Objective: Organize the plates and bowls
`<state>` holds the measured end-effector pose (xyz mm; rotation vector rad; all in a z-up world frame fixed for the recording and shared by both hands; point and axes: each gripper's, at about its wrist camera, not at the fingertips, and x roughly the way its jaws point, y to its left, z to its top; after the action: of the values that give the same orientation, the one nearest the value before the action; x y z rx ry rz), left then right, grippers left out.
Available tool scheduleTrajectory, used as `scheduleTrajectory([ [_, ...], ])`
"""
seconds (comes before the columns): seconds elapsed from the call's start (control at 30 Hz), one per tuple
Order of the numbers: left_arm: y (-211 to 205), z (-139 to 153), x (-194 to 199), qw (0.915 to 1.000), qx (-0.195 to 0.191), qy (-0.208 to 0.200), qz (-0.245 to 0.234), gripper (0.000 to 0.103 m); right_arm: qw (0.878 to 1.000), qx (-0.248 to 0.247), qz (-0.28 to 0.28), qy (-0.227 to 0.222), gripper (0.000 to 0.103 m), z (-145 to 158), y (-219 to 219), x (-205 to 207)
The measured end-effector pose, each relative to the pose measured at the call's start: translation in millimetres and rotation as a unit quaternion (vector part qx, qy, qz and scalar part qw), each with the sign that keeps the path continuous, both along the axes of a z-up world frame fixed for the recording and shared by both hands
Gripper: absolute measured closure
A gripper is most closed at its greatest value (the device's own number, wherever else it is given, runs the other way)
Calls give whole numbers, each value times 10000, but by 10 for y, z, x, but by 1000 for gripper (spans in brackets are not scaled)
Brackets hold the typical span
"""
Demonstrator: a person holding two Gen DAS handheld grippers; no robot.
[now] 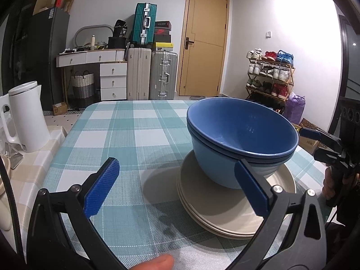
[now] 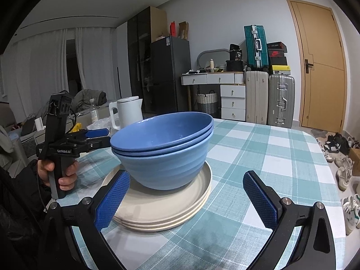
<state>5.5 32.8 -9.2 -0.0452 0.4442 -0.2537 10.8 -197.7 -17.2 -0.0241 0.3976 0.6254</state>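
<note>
Three nested blue bowls (image 1: 238, 132) (image 2: 164, 144) sit upright on a stack of three cream plates (image 1: 213, 211) (image 2: 162, 209) on the checked tablecloth. My left gripper (image 1: 177, 186) is open, low over the cloth, its right finger just in front of the bowls and plates, nothing between the pads. My right gripper (image 2: 186, 200) is open too, with the plate stack's near edge between its spread fingers, touching nothing. The left gripper (image 2: 94, 135) shows in the right wrist view beside the bowls, held by a hand. The right gripper's tip (image 1: 315, 135) appears at the bowls' right.
A white kettle (image 1: 27, 117) (image 2: 128, 112) stands off the table's left side on a beige counter. The table (image 1: 126, 121) (image 2: 270, 153) has open cloth left of and behind the stack. Suitcases, drawers, a door and a shoe rack (image 1: 270, 74) line the far wall.
</note>
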Motion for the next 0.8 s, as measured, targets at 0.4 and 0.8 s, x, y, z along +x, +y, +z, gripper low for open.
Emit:
scheduleTrajectory([
  [0.4,-9,-1,-1,10000,10,-14,-21,1,10000,6,50,2,0,-15,-8,16],
  [0.8,-10,-5,-1,10000,14,-14,-19,1,10000,6,50,3,0,-20,-4,13],
])
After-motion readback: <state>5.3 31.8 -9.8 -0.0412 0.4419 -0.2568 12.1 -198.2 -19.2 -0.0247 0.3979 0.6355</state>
